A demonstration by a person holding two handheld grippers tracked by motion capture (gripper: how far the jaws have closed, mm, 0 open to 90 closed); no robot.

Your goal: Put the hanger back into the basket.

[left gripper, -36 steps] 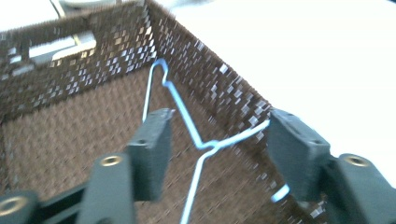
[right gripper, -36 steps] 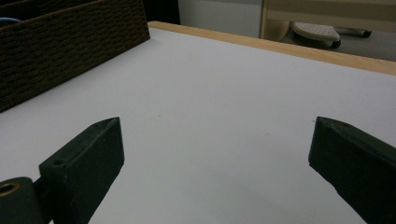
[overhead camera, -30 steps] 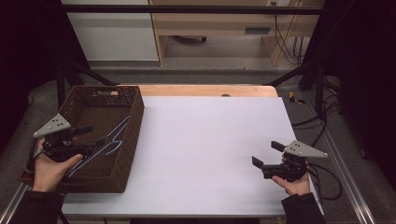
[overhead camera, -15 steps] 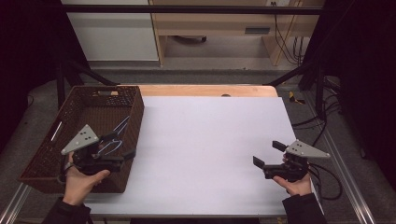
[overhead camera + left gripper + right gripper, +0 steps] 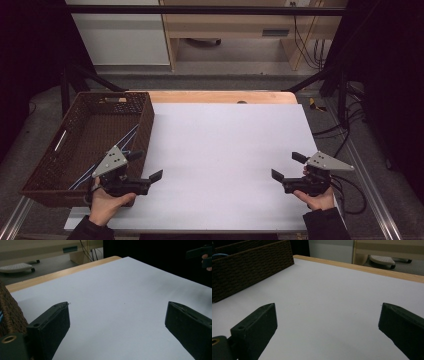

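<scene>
At the nine o'clock edge of the table, the brown wicker basket (image 5: 60, 165) is holding a blue-and-white hanger-like thing (image 5: 116, 149), lying slanted along its right-hand wall. Just at four o'clock from it, the left gripper (image 5: 146, 167) is hovering over the white tabletop (image 5: 225, 150), touching neither; its jaws, having just been opening, are standing released with nothing between them. Well apart, at three o'clock, the right gripper (image 5: 287, 167) is hanging low, jaws likewise spread and empty. Bare white surface is lying between them; the basket's right wall is standing between the left gripper and the hanger-like thing.
</scene>
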